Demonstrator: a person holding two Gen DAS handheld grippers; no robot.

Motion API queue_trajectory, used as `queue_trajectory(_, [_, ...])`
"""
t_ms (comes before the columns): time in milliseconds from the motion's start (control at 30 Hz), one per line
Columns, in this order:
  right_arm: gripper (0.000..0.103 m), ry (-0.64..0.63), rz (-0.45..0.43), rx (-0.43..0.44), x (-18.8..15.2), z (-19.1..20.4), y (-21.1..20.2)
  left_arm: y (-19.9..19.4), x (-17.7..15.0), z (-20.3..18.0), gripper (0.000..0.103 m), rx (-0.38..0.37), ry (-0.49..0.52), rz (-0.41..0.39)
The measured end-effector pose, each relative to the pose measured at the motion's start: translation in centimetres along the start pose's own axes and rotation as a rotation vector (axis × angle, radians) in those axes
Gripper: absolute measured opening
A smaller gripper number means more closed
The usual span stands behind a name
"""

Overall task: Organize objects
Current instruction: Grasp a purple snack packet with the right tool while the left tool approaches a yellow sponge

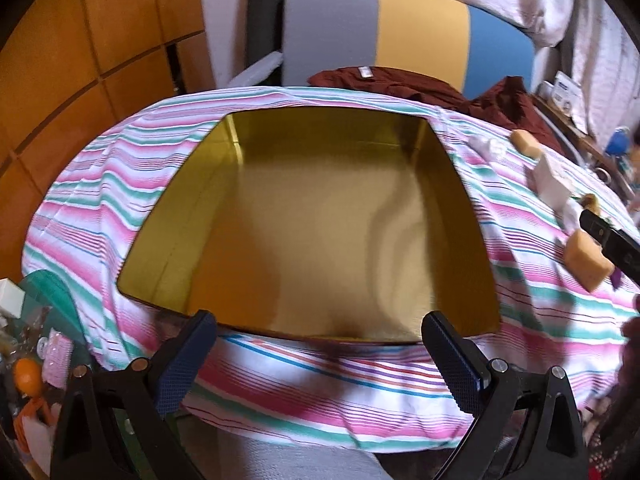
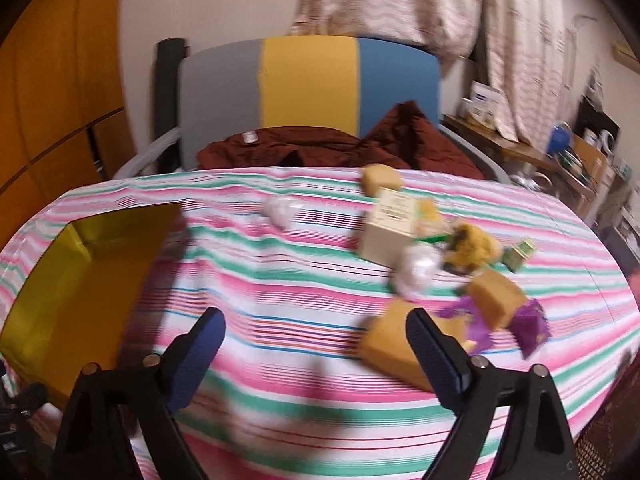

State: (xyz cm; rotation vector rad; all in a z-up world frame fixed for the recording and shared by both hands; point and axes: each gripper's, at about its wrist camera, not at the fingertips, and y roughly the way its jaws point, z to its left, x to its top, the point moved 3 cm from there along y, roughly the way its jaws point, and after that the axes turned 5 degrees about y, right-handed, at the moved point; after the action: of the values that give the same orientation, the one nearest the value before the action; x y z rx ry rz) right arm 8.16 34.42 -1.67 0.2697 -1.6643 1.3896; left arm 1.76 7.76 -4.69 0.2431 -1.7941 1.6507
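An empty gold tin (image 1: 192, 184) sits on the striped tablecloth, and my left gripper (image 1: 319, 322) hangs open over its near rim with nothing between the fingers. In the right wrist view the tin (image 2: 80, 280) lies at the left. My right gripper (image 2: 315, 316) is open above bare cloth; a tan sponge block (image 2: 390, 354) lies just beyond its right finger. Farther right lie another tan block (image 2: 496, 298), purple wrappers (image 2: 532, 326), a cream box (image 2: 386, 228), white crumpled wads (image 2: 416, 270) and a small green box (image 2: 520, 254).
A chair (image 2: 308, 88) with a grey, yellow and blue back stands behind the table, with a maroon garment (image 2: 328, 148) over the far edge. A cluttered side shelf (image 2: 560, 152) is at the right. Small clutter (image 1: 28, 376) lies below the table's left edge.
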Motion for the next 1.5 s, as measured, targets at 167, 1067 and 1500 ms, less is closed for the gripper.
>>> queue_trajectory(167, [0.083,0.09,0.023,-0.01,-0.2,-5.5,1.6,-0.3,-0.2,-1.4,0.103,-0.062,0.016,-0.01])
queue_trajectory(1067, [0.06,0.073,0.03,0.052,-1.3,-12.4,3.8,-0.7,0.2,-7.9,0.103,-0.347,0.031,0.034])
queue_trajectory(1500, [0.039,0.09,0.12,0.195,-2.6,-11.3,6.2,-0.9,2.0,-11.9,0.103,-0.398,0.067,0.057])
